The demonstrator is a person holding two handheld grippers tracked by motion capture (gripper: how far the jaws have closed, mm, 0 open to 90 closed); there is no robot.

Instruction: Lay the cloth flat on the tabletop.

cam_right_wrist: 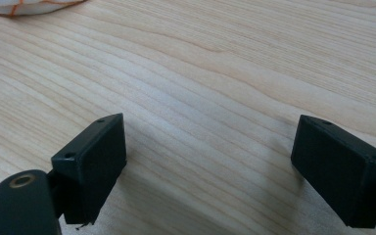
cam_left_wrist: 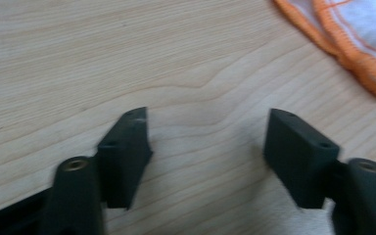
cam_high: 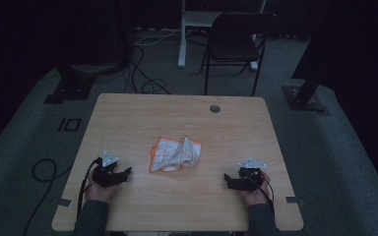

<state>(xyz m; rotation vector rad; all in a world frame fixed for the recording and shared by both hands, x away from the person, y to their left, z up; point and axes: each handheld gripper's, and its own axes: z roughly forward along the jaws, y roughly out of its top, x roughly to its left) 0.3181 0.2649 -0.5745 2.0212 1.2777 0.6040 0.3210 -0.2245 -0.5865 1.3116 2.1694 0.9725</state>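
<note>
Both claws are seen resting agape and empty low on the worktop [cam_high: 128,113]: left claw [cam_high: 126,171], right claw [cam_high: 226,179]. Between them, mid-frame, the crumpled cloth [cam_high: 175,154] is found, nearer the left.

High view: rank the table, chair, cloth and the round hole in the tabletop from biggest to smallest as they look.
1. table
2. chair, farther off, so it looks smaller
3. cloth
4. round hole

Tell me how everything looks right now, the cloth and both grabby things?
cloth: crumpled, lying on the table, untouched.
left gripper: open, nothing between its jaws, beside the cloth.
right gripper: open, nothing between its jaws, apart from the cloth.
chair: upright, unoccupied, behind the table.
</note>
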